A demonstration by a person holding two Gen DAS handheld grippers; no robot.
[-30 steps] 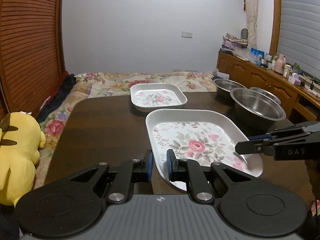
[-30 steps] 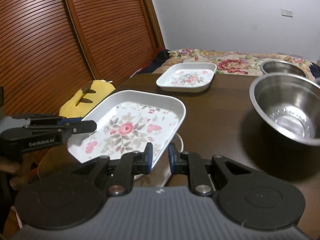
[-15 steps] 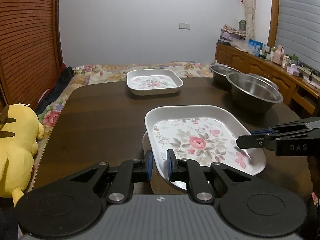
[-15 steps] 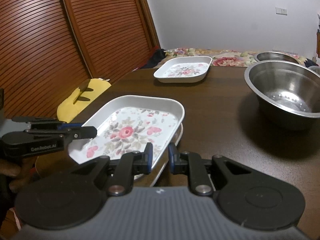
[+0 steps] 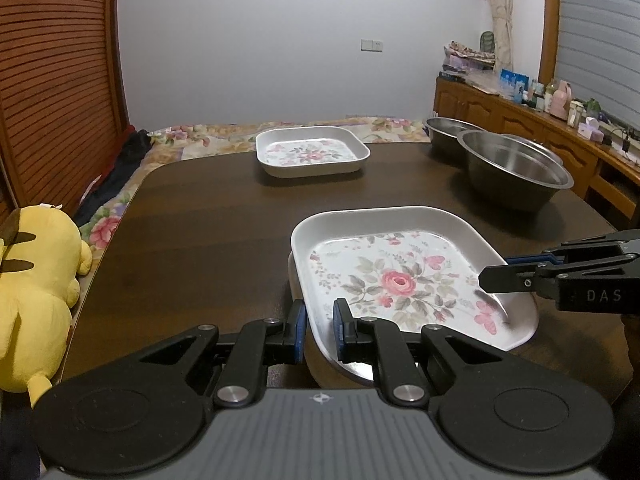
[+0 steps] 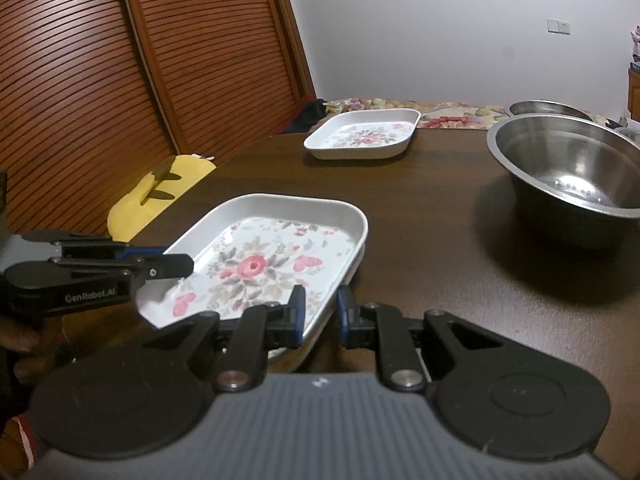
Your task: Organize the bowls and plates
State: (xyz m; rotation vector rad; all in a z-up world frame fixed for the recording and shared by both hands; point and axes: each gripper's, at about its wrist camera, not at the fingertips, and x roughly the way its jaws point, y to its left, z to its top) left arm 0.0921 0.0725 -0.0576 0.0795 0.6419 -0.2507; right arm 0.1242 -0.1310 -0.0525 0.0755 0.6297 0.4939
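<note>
- The near flowered tray sits lower in both wrist views than it did a second ago, and the far tray and the steel bowls look further off; both grippers have drawn the near tray back toward the front edge of the table and down.
- A second pale rim shows just under the near tray's left edge in the left wrist view, and below its right edge in the right wrist view. This looks like another dish beneath it, so my judgement is that the tray is being nested onto a stack. Whether it already rests on that dish I cannot tell.
- The left gripper has its jaws clamped on the tray's near-left rim, blue pads either side of the wall.
- The right gripper grips the opposite rim the same way, jaws closed on the wall of the tray.
- The far tray lies flat at the table's back edge, well apart from the held one.
- The big steel bowl stands to the right, with a smaller bowl behind it; both are untouched.
- For the task: one tray is nearly placed, and the far tray and bowls appear not yet sorted.
</note>
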